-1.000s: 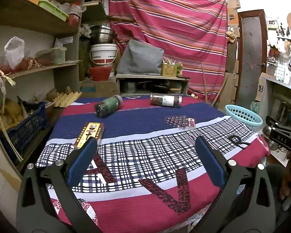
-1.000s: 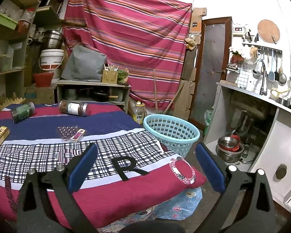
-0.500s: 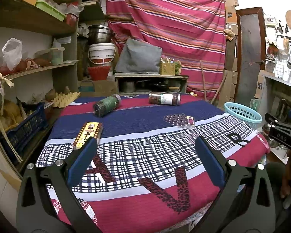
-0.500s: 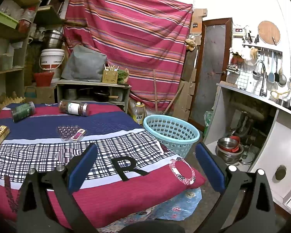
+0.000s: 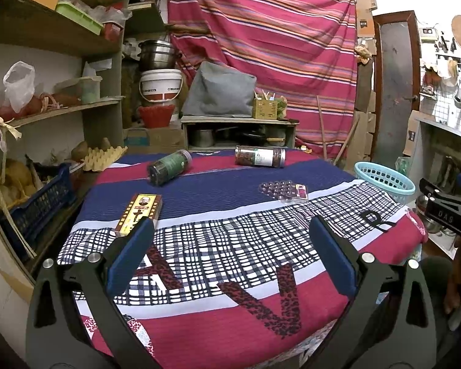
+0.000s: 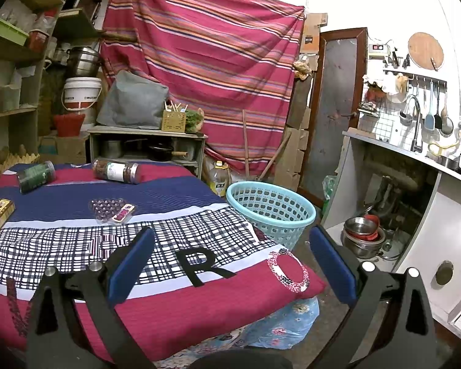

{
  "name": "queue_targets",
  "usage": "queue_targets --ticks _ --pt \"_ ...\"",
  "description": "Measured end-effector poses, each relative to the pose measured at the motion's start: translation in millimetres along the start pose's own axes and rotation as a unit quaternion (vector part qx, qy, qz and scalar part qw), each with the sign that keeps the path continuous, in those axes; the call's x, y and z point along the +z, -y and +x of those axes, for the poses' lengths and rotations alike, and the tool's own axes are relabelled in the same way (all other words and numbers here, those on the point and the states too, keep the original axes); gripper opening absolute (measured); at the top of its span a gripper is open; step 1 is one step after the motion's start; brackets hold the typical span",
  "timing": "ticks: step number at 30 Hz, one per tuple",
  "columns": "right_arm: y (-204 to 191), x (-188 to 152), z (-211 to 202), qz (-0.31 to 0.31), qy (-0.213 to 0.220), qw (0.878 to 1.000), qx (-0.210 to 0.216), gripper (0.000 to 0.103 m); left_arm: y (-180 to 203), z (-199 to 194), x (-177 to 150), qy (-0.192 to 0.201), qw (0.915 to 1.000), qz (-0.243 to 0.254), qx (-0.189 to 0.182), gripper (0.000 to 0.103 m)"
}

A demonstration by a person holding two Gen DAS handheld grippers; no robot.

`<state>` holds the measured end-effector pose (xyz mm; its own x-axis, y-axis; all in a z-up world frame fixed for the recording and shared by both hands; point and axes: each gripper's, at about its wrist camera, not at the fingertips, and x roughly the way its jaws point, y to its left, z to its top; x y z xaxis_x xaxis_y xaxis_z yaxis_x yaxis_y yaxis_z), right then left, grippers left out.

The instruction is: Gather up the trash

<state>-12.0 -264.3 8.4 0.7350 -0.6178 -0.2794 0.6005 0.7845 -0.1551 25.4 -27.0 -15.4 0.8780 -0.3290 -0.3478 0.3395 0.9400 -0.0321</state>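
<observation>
Black gripper frames, blue fingers [image 5: 132, 255], silver screws

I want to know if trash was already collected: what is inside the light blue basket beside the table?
The light blue basket stands on the floor beside the table. The inner wall in view is bare and nothing rises above the rim. Its bottom is hidden by the near wall, so small items cannot be excluded.

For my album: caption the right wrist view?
Open right gripper hovers over patterned table, basket beside it.
</observation>
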Motion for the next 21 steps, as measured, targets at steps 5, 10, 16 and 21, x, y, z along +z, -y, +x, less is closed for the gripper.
queue_targets --ticks 5,10,16,21 --pt "-0.8 0.3 -0.3 0.000 0.000 1.000 0.000 0.098 -1.7 0.3 1.4 0.001 1.0000 -0.004 0.000 0.097" --pt "-0.3 0.3 -0.5 0.000 0.000 1.000 0.000 0.098 -1.8 0.4 1.7 0.001 1.0000 -0.003 -0.001 0.097" --pt "-0.3 0.3 -0.1 0.001 -0.001 1.000 0.000 0.098 -3.2 -0.1 2.8 0.001 1.0000 -0.002 -0.002 0.097" --pt "-0.5 0.4 -0.3 -0.001 0.000 1.000 -0.001 0.098 -3.6 0.5 3.1 0.000 1.0000 -0.003 -0.003 0.097"
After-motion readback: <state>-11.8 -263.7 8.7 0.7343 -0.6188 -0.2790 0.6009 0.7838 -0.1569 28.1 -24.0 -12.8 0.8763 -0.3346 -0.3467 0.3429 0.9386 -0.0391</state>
